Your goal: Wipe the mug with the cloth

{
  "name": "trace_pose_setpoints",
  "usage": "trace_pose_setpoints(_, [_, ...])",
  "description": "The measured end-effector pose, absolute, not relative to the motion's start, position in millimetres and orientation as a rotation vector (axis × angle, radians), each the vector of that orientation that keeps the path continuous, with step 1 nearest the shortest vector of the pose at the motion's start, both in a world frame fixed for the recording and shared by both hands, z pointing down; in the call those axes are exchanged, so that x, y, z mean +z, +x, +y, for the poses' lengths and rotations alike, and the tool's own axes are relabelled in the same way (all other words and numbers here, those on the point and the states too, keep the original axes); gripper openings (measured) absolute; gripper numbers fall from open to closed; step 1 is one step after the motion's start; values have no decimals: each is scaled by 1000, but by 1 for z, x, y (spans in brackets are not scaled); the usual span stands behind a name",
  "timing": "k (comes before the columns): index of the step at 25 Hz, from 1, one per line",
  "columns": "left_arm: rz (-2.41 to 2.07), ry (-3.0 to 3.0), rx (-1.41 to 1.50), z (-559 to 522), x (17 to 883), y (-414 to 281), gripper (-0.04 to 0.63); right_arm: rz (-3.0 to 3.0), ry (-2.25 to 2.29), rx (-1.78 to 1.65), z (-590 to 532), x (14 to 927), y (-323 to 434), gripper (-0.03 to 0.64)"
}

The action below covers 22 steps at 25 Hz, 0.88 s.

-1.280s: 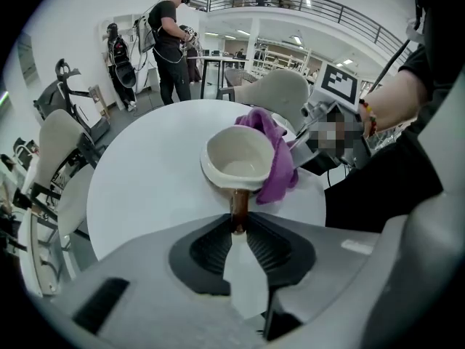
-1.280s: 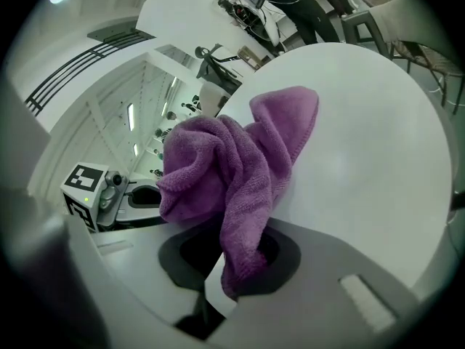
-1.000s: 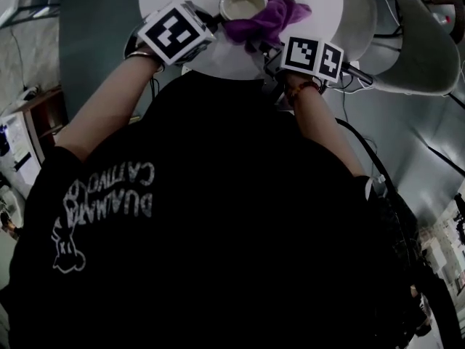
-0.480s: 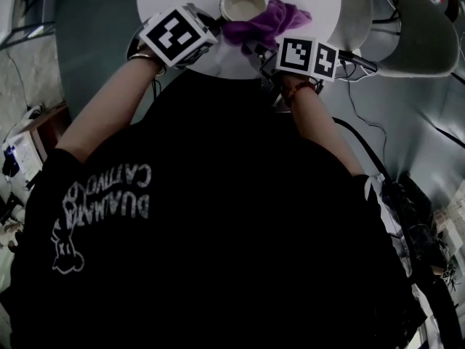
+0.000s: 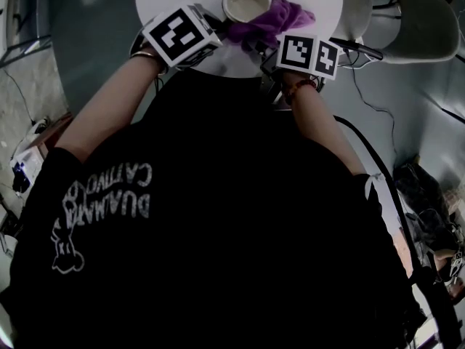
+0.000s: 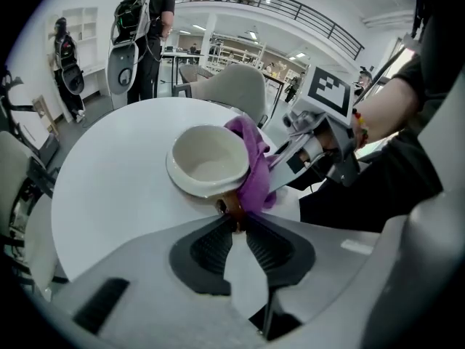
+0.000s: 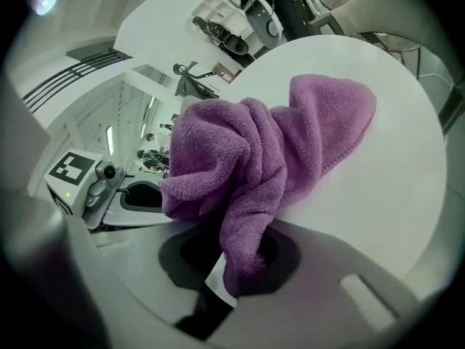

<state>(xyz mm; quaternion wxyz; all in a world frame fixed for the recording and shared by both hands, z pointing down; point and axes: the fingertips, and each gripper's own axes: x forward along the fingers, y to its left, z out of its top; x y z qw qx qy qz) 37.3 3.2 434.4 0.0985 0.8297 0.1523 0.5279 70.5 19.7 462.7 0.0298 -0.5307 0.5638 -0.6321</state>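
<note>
The cream mug [image 6: 207, 158] stands upright and empty on the round white table [image 6: 116, 166], mouth up; its brownish handle points to the near edge. The purple terry cloth [image 6: 254, 167] is bunched against the mug's side; one end trails over the tabletop.

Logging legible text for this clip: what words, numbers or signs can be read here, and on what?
"CATTIVO": mirrored, in pale print on the black shirt.
The line beneath it is too distorted to read surely.
The left marker cube and right marker cube show only black-and-white squares, no words.
No print is visible on the mug or cloth.
</note>
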Motion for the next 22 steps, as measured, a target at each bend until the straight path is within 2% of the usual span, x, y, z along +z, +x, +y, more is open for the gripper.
trace_pose_setpoints(10, [571,2452,1550,-17,424,25,67,1649,-1633,-1939,1,450,32,31])
trace_pose_setpoints(22, [592,2493,1506,-16,429,33,67,1939,-1489,-1948,1,442,-36,31])
